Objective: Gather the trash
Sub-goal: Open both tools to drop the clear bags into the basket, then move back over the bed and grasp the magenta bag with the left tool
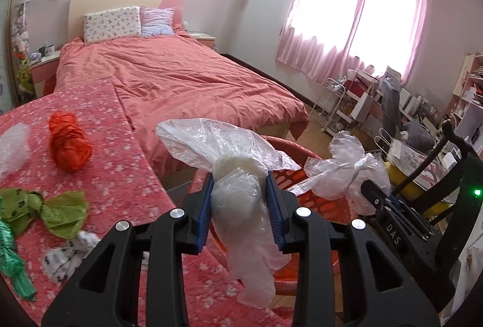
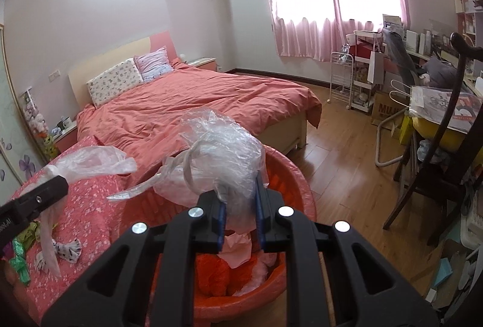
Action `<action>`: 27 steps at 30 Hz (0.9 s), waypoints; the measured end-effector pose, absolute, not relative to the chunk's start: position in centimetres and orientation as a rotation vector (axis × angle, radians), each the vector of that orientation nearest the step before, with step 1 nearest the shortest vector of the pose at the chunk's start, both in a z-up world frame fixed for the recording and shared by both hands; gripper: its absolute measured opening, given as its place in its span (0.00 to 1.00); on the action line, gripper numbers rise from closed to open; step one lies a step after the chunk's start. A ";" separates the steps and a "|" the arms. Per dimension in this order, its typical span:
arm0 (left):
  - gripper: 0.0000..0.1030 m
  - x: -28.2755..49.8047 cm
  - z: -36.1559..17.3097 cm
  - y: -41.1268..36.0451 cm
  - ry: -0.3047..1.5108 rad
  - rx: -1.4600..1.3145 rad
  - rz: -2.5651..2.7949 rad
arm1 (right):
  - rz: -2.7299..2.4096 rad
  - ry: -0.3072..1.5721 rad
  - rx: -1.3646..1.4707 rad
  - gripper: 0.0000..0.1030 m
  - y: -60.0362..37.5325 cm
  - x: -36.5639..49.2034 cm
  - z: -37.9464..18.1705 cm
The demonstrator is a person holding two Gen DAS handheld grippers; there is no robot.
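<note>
My left gripper is shut on a knotted clear plastic bag and holds it beside the table edge, near the red basin. My right gripper is shut on a crumpled clear plastic bag above the red basin, which holds red and pink trash. That bag and gripper also show in the left wrist view. On the pink floral tablecloth lie a red bag, a green bag, a bright green wrapper, a white printed scrap and clear wrap.
A bed with a coral duvet stands behind the table. A dark wooden chair and cluttered shelves and a desk stand to the right. Wooden floor lies between bed and chair.
</note>
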State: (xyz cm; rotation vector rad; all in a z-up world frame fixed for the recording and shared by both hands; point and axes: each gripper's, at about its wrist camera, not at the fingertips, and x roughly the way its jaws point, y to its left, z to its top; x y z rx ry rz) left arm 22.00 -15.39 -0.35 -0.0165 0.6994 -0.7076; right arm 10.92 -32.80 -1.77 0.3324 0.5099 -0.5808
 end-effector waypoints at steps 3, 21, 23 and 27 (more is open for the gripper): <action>0.33 22.0 -0.7 -15.9 0.707 -0.012 -0.720 | -0.587 0.505 0.338 0.16 -33.0 10.8 -1.8; 0.56 23.1 -2.4 -16.8 0.776 0.003 -0.682 | -0.553 0.537 0.390 0.43 -34.7 11.8 -3.1; 0.59 23.3 -2.4 -16.4 0.778 -0.002 -0.668 | -0.549 0.535 0.390 0.49 -34.5 11.8 -3.1; 0.61 23.7 -2.6 -14.9 0.784 -0.009 -0.630 | -0.544 0.534 0.376 0.52 -33.9 12.0 -2.9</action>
